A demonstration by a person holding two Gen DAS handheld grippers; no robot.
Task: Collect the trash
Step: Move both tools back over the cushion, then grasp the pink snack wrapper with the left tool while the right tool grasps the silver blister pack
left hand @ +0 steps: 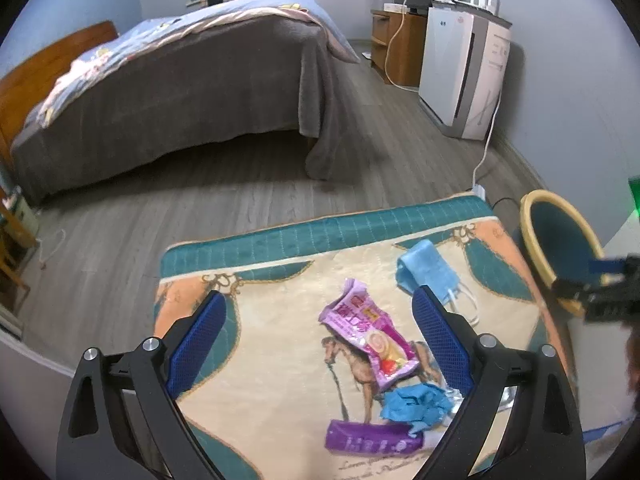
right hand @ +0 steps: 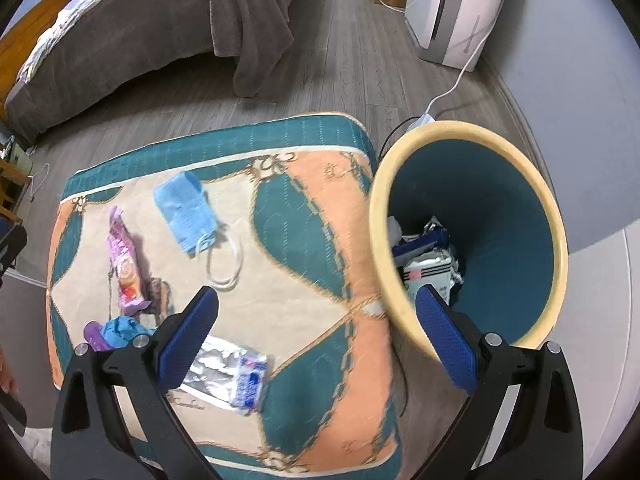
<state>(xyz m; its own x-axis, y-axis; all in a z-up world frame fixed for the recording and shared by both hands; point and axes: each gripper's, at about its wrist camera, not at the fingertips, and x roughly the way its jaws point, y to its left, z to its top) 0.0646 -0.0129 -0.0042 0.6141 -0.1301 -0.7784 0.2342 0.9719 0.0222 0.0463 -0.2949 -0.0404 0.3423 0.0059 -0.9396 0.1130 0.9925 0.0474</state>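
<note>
You see glossy plastic on the pink wrapper [left hand: 370, 340], crinkled foil on the silver packet [right hand: 224, 376], and matt woven cloth over the tabletop [right hand: 280, 280].

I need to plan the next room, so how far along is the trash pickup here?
Partly done: the bin already holds some wrappers. Nothing is in hand; the left claw and right claw are both open. Left on the mat: face mask, pink wrapper, blue glove, foil packet.

A patterned cloth-covered table [right hand: 304, 216] is being occupied by a blue face mask [right hand: 185, 211], pink snack wrapper [right hand: 126, 264], crumpled blue glove [left hand: 416, 402], purple packet [left hand: 372, 438] and foil wrapper [right hand: 228, 376].
</note>
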